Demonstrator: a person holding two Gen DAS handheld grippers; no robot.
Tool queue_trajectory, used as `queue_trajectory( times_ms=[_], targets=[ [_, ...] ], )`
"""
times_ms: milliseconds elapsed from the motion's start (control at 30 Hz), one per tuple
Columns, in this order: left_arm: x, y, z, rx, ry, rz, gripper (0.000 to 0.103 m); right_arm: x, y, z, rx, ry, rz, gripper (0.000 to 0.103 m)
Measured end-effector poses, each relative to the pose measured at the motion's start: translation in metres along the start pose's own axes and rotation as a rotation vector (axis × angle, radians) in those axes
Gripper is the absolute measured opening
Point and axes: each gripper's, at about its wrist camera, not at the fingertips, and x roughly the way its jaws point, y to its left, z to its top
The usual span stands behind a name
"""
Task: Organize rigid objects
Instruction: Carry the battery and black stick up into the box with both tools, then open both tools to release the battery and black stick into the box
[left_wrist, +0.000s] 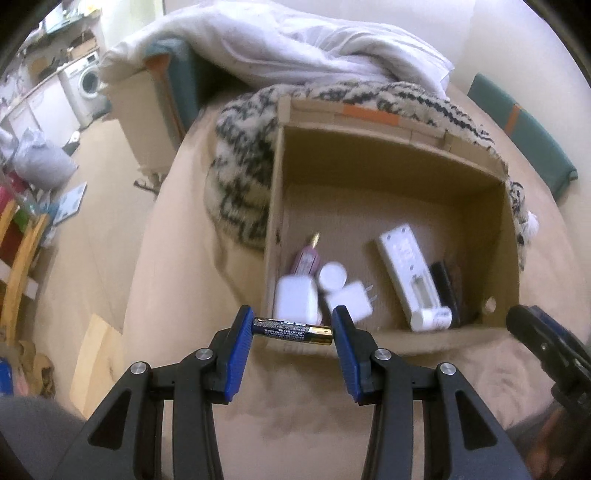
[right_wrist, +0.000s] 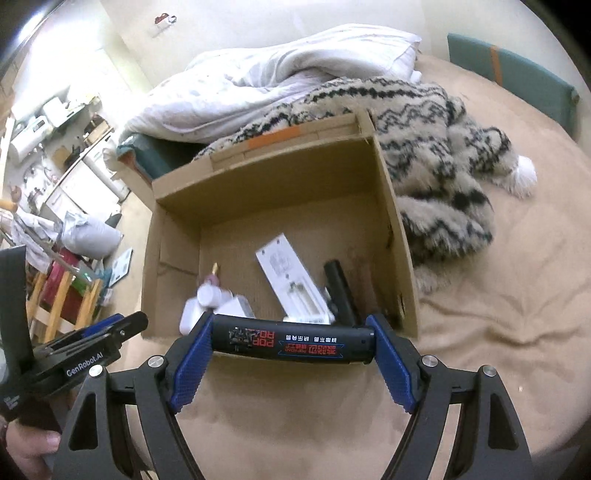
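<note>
Before box (left_wrist: 275, 192) rim — left claw (left_wrist: 293, 330), battery (left_wrist: 293, 329)

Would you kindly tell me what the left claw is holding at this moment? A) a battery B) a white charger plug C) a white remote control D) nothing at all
A: the left claw is shut on a battery, black with a gold end, held crosswise between its blue pads just in front of the cardboard box, while the chargers and remote lie inside the box.

A beige-sheeted bed (right_wrist: 498, 332) carries a rumpled white duvet (left_wrist: 295, 40); a washing machine (left_wrist: 86, 81) stands against the far cream wall (right_wrist: 258, 22).
</note>
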Motion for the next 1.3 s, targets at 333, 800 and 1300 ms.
queue_trajectory(
  times_ms=[333,800,1300],
  targets=[
    [0.044,-0.020,0.038,0.021,0.000,0.012,0.040,0.055,-0.010,0.024,0.000,0.052,0.032,0.086],
    [0.079,-0.030,0.028,0.055,0.038,0.006,0.040,0.081,-0.018,0.017,0.070,0.156,0.030,0.086],
    [0.061,-0.036,0.027,0.077,-0.030,0.017,0.063,0.064,-0.023,0.021,0.123,0.075,0.071,0.103]
  ],
)
